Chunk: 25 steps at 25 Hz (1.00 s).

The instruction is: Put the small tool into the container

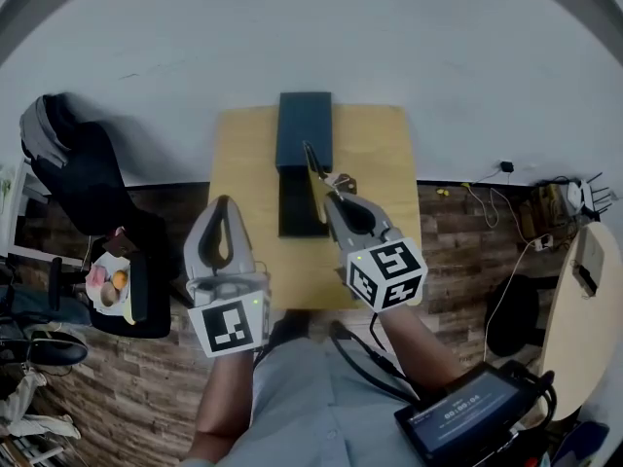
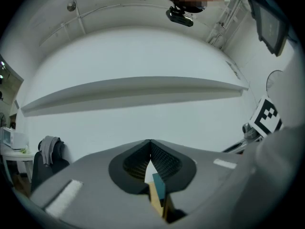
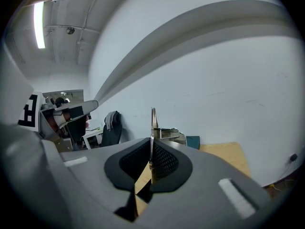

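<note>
Well, L to R: black chair [image 1: 88,178] stands far left, off the wood table [image 1: 375,154]. Left gripper [image 1: 222,202] [image 2: 150,142] hangs over the table's near-left edge, jaws together, nothing btwn them. Dark teal container [image 1: 304,129] [image 3: 193,141] sits at the table's far middle. Small metal tool [image 1: 313,163] [image 3: 153,120] is clamped in the right gripper [image 1: 331,197] [image 3: 151,140], sticking up past the tips. In head view its tip overlaps the container; can't tell if touching. Dark screen device [image 1: 467,412] lies lower right.

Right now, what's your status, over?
Left tool shut, empty. Right tool shut on metal implement. Implement near container, not inside. Nothing seen blocking.
</note>
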{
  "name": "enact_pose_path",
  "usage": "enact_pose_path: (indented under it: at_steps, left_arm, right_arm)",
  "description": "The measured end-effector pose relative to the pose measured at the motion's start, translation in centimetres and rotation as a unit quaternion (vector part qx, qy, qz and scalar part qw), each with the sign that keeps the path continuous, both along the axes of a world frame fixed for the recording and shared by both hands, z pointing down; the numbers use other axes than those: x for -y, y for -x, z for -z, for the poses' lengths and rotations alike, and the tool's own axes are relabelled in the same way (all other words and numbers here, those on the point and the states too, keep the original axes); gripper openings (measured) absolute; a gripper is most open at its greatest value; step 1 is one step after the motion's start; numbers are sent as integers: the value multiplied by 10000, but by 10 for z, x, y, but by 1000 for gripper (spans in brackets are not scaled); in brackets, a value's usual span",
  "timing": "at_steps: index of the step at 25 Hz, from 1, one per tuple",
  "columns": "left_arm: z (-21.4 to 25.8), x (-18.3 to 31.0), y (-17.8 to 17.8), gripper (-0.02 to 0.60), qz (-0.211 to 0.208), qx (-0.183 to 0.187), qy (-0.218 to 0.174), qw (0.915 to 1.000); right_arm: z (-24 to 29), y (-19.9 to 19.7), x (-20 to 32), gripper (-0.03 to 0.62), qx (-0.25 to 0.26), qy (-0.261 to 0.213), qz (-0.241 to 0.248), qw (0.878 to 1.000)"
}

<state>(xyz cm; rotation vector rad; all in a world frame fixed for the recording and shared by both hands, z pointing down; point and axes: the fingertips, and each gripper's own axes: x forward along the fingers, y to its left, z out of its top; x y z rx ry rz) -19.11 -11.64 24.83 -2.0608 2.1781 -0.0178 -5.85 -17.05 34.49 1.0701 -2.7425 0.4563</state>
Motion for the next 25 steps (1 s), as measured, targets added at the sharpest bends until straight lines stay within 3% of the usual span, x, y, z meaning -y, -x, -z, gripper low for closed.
enact_pose_path:
  at_steps: [6, 13, 21, 25]
  left_arm:
    - [-20, 21, 32, 11, -30, -23, 49, 10000]
    - [-49, 44, 47, 11, -106, -255, 418, 9987]
    - [-78, 61, 53, 11, -173, -344, 780, 9962]
    - [-91, 69, 58, 11, -250, -220, 846, 9959]
  right_arm:
    - [-28, 23, 18, 5, -104, 341, -51, 9994]
    - [-70, 36, 29, 5, -128, 952, -119, 9953]
    - [-119, 42, 32, 5, 160, 1819, -244, 9829]
    - [-142, 45, 32, 3, 191, 2156, -310, 9758]
